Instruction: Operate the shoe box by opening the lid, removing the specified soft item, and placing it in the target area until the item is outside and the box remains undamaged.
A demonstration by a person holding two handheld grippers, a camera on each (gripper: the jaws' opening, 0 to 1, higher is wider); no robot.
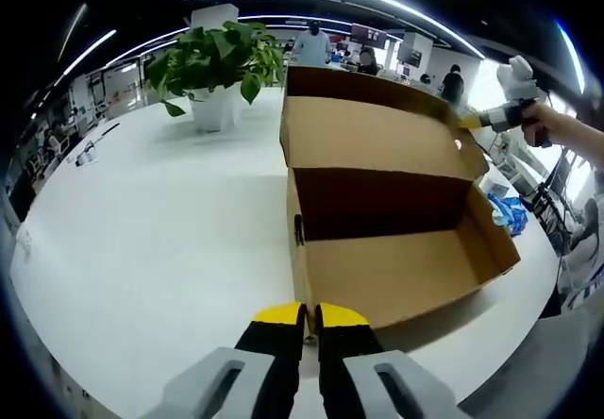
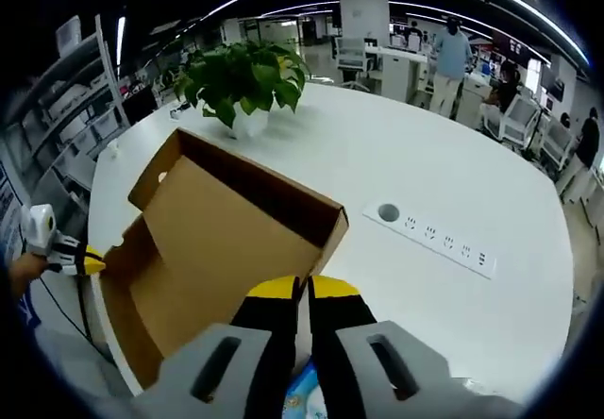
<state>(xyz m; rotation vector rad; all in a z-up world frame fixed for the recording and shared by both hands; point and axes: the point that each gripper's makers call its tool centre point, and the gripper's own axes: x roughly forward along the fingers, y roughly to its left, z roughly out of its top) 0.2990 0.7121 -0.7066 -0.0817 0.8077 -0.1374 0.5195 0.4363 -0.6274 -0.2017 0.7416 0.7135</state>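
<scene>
Shoe box [image 1: 392,249] on the white table [image 1: 151,240], lid [image 1: 377,131] folded back and the visible interior bare. Both the left gripper [image 1: 310,315] and the right gripper [image 2: 302,289] have jaws pressed together; a blue-and-white object [image 2: 307,391] (possibly the soft item) lies under the right jaws, though a pinch cannot be confirmed. The placing step appears to be in hand, and the next move calls for setting the item in the target area.

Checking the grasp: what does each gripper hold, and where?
Left gripper pinches the box by its near wall; right gripper pinches the open lid at its corner.
</scene>
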